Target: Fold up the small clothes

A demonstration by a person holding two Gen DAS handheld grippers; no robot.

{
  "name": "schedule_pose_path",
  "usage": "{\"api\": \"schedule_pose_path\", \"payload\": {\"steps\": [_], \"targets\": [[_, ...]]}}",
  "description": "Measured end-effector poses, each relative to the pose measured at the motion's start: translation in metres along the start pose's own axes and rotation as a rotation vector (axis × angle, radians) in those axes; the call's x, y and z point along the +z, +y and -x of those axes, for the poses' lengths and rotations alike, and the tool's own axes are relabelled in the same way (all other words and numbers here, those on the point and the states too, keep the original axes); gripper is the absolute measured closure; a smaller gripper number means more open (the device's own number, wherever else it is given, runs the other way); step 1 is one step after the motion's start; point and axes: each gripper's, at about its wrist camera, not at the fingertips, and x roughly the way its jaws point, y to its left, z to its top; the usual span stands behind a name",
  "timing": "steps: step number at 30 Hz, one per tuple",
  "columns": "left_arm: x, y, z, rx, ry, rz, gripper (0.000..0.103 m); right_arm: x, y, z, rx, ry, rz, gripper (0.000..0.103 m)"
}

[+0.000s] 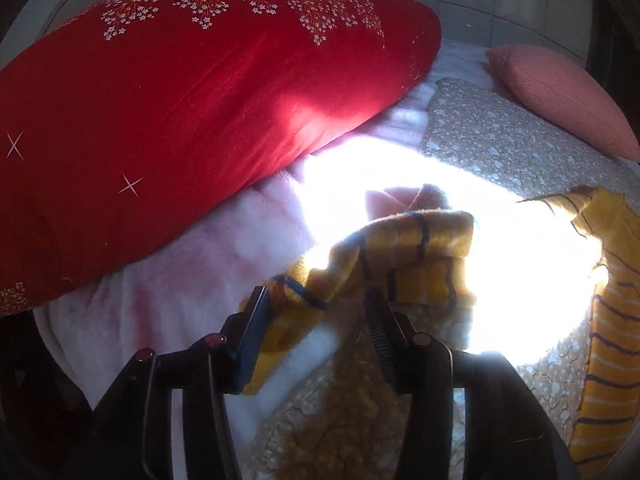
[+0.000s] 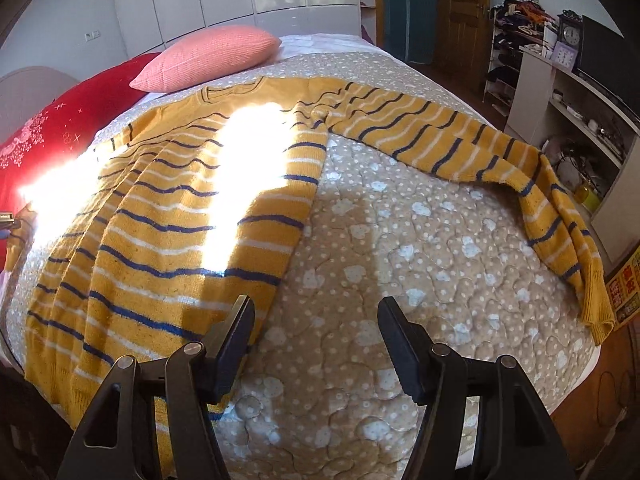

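A yellow sweater with blue and white stripes lies spread flat on the bed, one sleeve stretched out to the right and hanging over the bed's edge. My right gripper is open and empty, low over the quilt beside the sweater's hem. In the left wrist view my left gripper is open, its jaws on either side of the bunched other sleeve of the sweater. Bright sunlight washes out part of that view.
A big red flowered pillow lies to the left of the sleeve and a pink cushion at the head of the bed. The beige patterned quilt covers the bed. White shelves stand on the right.
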Motion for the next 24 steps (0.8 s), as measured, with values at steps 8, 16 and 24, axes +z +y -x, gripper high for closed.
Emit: {"api": "schedule_pose_path", "payload": {"steps": [8,16,24], "targets": [[-0.063,-0.024,0.055,-0.041,-0.028,-0.165,0.038,-0.007,-0.001,0.003,0.05,-0.006,-0.026,0.033],[-0.12,-0.057,0.11,-0.309,0.009,-0.179,0.033,-0.022,-0.002,0.017,0.119,-0.005,-0.058,0.032],[-0.16,-0.094,0.106,-0.478,0.123,-0.226,0.033,-0.033,-0.007,0.022,0.226,0.011,-0.085,0.03]]}}
